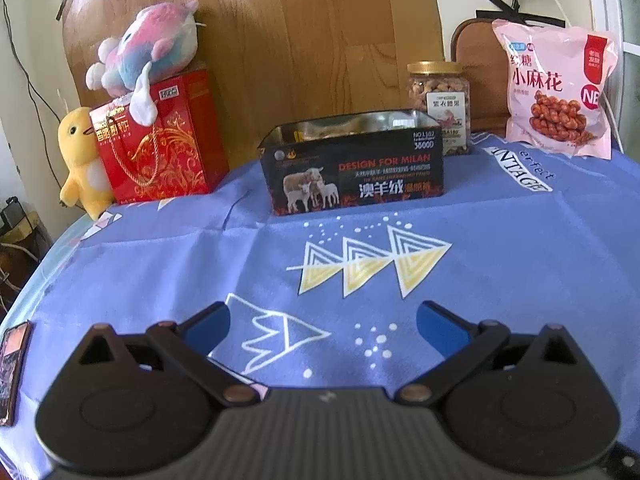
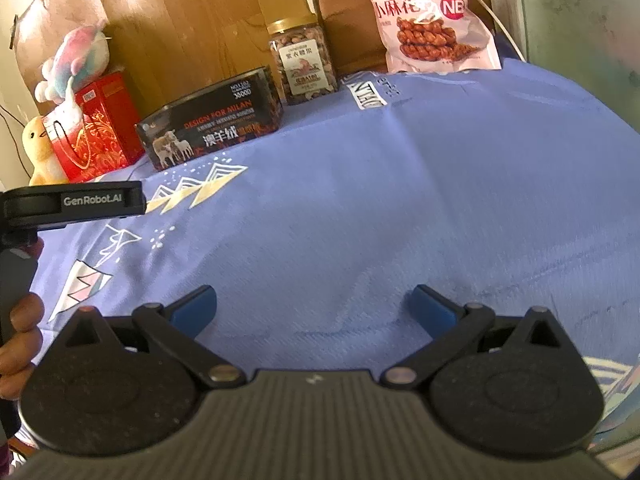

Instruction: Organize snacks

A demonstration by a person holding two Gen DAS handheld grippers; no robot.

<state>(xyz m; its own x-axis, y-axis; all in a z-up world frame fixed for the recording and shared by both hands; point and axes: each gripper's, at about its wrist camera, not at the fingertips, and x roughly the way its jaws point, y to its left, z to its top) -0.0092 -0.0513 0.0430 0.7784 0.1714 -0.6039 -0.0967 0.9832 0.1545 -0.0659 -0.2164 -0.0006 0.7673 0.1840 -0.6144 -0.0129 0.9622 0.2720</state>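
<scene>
An open black tin box [image 1: 352, 168] with sheep pictures stands at the back middle of the blue tablecloth; some items lie inside, hard to make out. It also shows in the right wrist view [image 2: 208, 128]. A clear nut jar [image 1: 440, 108] with a gold lid stands just right of it, also seen from the right wrist [image 2: 304, 64]. A pink snack bag [image 1: 560, 88] leans upright at the back right [image 2: 432, 16]. My left gripper [image 1: 322, 328] is open and empty, well in front of the box. My right gripper [image 2: 312, 308] is open and empty over bare cloth.
A red gift bag [image 1: 160, 140] with a pastel plush [image 1: 148, 52] on top and a yellow chick plush [image 1: 80, 156] stand at the back left. A phone [image 1: 12, 368] lies at the left edge. The left gripper's body [image 2: 72, 204] shows in the right wrist view. A brown chair back [image 1: 480, 64] is behind the table.
</scene>
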